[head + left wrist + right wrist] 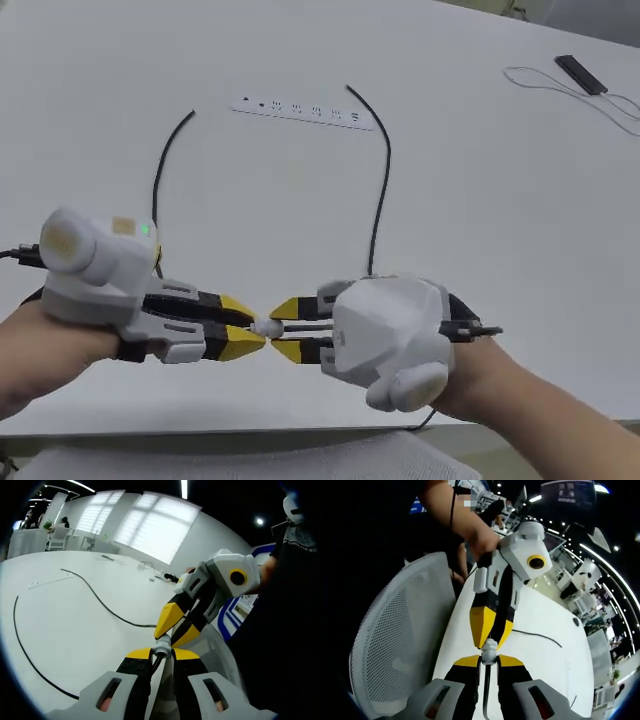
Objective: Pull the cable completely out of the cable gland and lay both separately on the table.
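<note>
A small white cable gland (267,326) hangs above the table's near edge, between the tips of both grippers. The left gripper (250,335) comes in from the left and the right gripper (284,327) from the right. Both are shut, tip to tip. In the left gripper view the gland (161,645) sits at the yellow tips and the black cable (155,664) runs back between the jaws. In the right gripper view the gland (489,652) sits between the yellow pads (512,661). The cable (381,190) trails in two long runs across the table.
A white power strip (300,110) lies at the far middle of the white table (480,220). A thin white lead and a dark flat object (580,74) lie at the far right. A mesh chair back (395,645) stands at the table's near edge.
</note>
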